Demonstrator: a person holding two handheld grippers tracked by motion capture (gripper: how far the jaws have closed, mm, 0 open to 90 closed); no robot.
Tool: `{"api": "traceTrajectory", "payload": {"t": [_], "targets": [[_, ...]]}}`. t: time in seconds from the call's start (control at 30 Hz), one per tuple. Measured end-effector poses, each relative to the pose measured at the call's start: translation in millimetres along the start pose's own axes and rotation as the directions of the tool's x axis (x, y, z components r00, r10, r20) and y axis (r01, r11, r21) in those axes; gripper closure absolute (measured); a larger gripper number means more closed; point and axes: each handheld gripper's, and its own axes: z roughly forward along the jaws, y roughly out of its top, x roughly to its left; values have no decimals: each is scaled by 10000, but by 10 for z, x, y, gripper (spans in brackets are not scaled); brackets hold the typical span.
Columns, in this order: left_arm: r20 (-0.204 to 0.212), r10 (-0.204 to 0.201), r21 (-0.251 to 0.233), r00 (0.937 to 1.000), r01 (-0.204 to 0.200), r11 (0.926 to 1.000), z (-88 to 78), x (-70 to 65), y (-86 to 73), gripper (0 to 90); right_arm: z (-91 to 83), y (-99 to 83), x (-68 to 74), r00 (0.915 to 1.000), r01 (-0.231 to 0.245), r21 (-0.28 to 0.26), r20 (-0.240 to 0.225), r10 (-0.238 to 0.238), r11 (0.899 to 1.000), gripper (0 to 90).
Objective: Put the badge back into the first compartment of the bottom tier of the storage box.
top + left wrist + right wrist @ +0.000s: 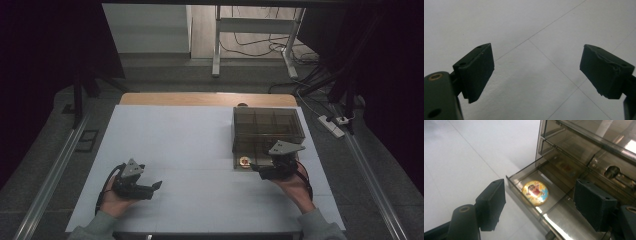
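right gripper (256, 167) hovered with its jaws spread and nothing between them at the near edge of the pulled-out bottom drawer (517, 177) of the smoky transparent plastic drawer box (267, 125), where the round badge with a colourful cartoon print (535, 191) lay flat near the drawer's front left corner, close to the low front wall. left gripper (156, 186), jaws also wide apart and empty, sat well apart over the bare white tabletop (175, 140), with open surface all round it.
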Motion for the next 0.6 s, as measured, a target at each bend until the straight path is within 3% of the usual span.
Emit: {"api": "traceTrajectory", "payload": {"t": [0.37, 0.6], "targets": [[76, 29, -26, 10000, -29, 10000, -6, -24, 2, 122, -135, -188, 98, 9998, 57, -54, 176, -56, 10000, 246], [93, 56, -7, 9999, -56, 10000, -9, -31, 1, 122, -318, -432, 126, 9985, -162, -200, 514, 172, 9997, 233]]}}
